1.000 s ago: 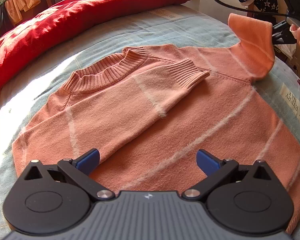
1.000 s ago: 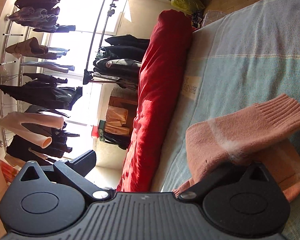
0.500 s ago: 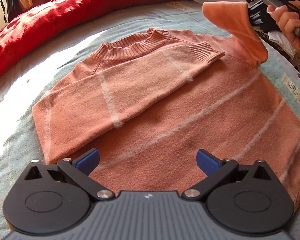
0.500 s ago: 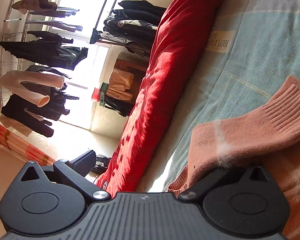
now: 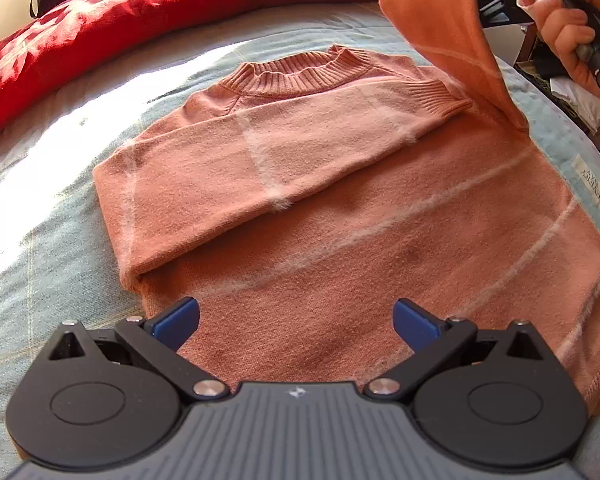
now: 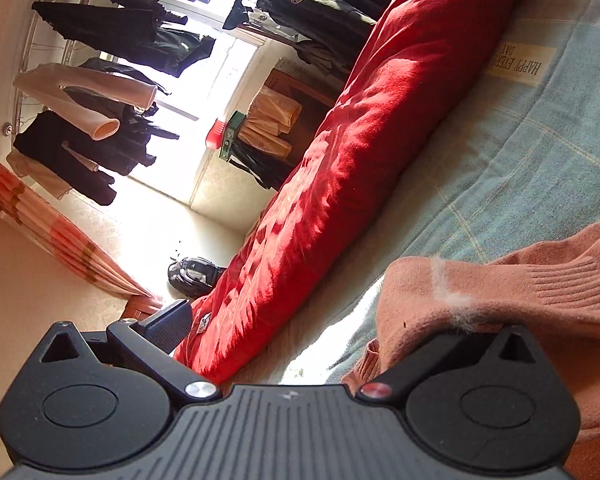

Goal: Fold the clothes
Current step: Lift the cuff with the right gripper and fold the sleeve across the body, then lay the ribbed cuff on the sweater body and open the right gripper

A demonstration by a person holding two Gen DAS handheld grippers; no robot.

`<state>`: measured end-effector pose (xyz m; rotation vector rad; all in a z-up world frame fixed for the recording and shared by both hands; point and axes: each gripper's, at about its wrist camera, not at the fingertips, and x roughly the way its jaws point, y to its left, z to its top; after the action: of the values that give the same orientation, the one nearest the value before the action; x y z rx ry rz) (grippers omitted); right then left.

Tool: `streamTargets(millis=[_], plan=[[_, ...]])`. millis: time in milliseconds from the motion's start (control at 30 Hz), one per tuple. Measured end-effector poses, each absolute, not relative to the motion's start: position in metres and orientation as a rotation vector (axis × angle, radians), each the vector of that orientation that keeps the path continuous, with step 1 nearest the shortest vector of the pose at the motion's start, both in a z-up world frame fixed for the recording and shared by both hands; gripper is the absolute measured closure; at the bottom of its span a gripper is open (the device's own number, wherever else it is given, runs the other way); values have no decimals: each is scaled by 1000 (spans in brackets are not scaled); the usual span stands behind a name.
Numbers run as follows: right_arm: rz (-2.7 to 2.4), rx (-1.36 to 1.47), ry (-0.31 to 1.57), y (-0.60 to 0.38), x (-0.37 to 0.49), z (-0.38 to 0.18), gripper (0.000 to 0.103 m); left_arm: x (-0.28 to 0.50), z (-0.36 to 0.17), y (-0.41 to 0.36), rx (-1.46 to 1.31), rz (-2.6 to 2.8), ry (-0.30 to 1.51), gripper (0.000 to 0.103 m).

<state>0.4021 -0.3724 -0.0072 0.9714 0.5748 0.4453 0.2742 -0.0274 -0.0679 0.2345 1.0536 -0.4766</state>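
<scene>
Red quilted bedding (image 5: 148, 20) runs along the far left of the pale blue checked bed (image 5: 40, 240). The salmon-pink knitted sweater (image 5: 360, 240) lies flat on the bed, one sleeve (image 5: 268, 156) folded across its chest. The left gripper (image 5: 296, 320) hovers over the hem, released and empty. At far right, the right gripper (image 6: 320, 324) holds the other sleeve (image 5: 452, 40) lifted; whether it is clenched I cannot tell.
</scene>
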Motion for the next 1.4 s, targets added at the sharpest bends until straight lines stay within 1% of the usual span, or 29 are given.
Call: streamTargets(millis=[233,300,433,767,833,967,1100,1267,1400], plan=[[466,715,693,-322,409,-6,0,270,-71,-23,226,-470,1064,1],[445,564,768,-298,414,-11,0,269,-73,-23,224,-472,1070,1],[454,297,852,-252,412,-25,0,268,-75,-24,224,-479,1078,1],[459,-202,936,-193,392,-54,0,268,-79,-31,238,-495,1092,1],[453,-247,948,-191,388,-56,0,269,-79,-33,237,-494,1094,1],[452,-176,979,-206,383,-54,0,269,-79,-34,235,-496,1094,1],[417,-8,1001,-238,378,-53,0,267,-76,-34,233,-495,1094,1],[373,311,983,-291,378,-54,0,265,-77,-31,233,-497,1098,1],[293,654,928,-338,384,-69,0,264,-78,-29,233,-495,1103,1]])
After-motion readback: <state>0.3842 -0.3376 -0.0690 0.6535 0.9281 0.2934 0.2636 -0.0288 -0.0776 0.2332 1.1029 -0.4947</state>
